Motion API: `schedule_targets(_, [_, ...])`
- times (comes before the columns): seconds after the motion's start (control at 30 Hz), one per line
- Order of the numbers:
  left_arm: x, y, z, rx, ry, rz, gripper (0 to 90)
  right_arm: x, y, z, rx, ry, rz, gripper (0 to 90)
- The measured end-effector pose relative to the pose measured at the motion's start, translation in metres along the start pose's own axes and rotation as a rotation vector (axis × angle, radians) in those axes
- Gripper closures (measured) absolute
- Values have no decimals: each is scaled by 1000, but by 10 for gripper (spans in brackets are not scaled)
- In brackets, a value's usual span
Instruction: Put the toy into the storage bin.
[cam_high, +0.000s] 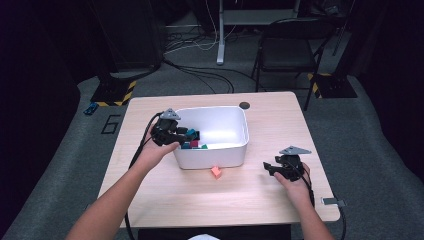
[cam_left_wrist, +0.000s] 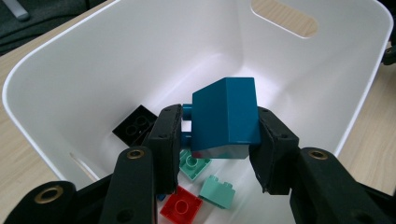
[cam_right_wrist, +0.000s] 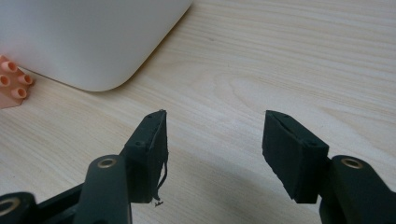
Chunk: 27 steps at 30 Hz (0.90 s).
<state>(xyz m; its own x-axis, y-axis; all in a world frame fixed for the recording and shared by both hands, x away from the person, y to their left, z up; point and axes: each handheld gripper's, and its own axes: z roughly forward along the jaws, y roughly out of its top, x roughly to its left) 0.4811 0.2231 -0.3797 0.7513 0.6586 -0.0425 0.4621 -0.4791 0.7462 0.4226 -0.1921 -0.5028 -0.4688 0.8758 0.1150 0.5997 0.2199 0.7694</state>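
Observation:
My left gripper (cam_left_wrist: 217, 140) is shut on a dark teal brick (cam_left_wrist: 226, 116), held tilted over the inside of the white bin (cam_left_wrist: 84, 51). From above, the left gripper (cam_high: 186, 135) reaches over the bin's left rim (cam_high: 176, 131). On the bin floor lie a black brick (cam_left_wrist: 134, 125), two mint bricks (cam_left_wrist: 216, 191) and a red brick (cam_left_wrist: 181, 205). An orange brick (cam_high: 216, 171) rests on the table in front of the bin, and shows at the left edge (cam_right_wrist: 11, 84) of the right gripper view. My right gripper (cam_right_wrist: 212, 144) stands open over bare wood, low at the table's right (cam_high: 270, 168).
The wooden table (cam_high: 280, 125) has a dark round mark (cam_high: 244, 105) near its far edge. Beyond it stand a folding chair (cam_high: 287, 47) and a desk leg (cam_high: 220, 35) among floor cables. A small grey object (cam_high: 334, 202) lies by the table's right front corner.

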Motion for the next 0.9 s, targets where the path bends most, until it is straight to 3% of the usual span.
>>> schedule_targets(0.5, [2, -3, 5, 33, 19, 2, 563, 0, 0, 0, -1, 0, 1, 401])
schedule_targets(0.9, [-2, -3, -1, 14, 8, 2, 529, 0, 0, 0, 1, 0, 0, 401])
